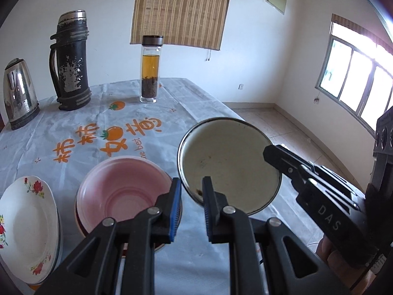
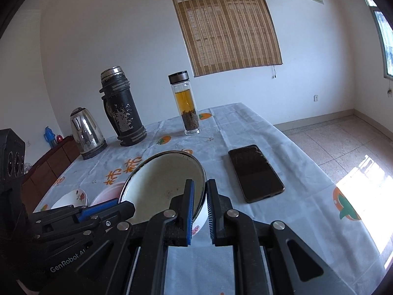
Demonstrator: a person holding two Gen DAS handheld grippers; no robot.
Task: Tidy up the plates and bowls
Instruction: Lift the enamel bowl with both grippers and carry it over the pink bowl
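The left tool fills the bottom of its own view, its blue-padded jaws pinched onto the near rim of an enamel bowl. The right tool grips the same bowl at the opposite rim, jaws closed on the thin edge; from the left wrist it shows as a black arm reaching in from the right.

The bowl hangs between the two tools, clear of the tabletop and tilted so that its inside faces the left camera. It is round and shallow, cream inside with a dark metal rim, scuffed and speckled, with a brown chipped patch just beside the left tool's right finger. Its outer wall is white with a red print, seen below the right tool's left finger.

Left of the left tool sits a stack of pink bowls, nested and upright. Farther left lies a stack of white plates with red flowers on the rim.

Ahead of both tools, at the far end of the cloth printed with orange fruit, stand a steel kettle, a worn black thermos and a glass tea bottle. A dark phone lies flat just right of the right tool.
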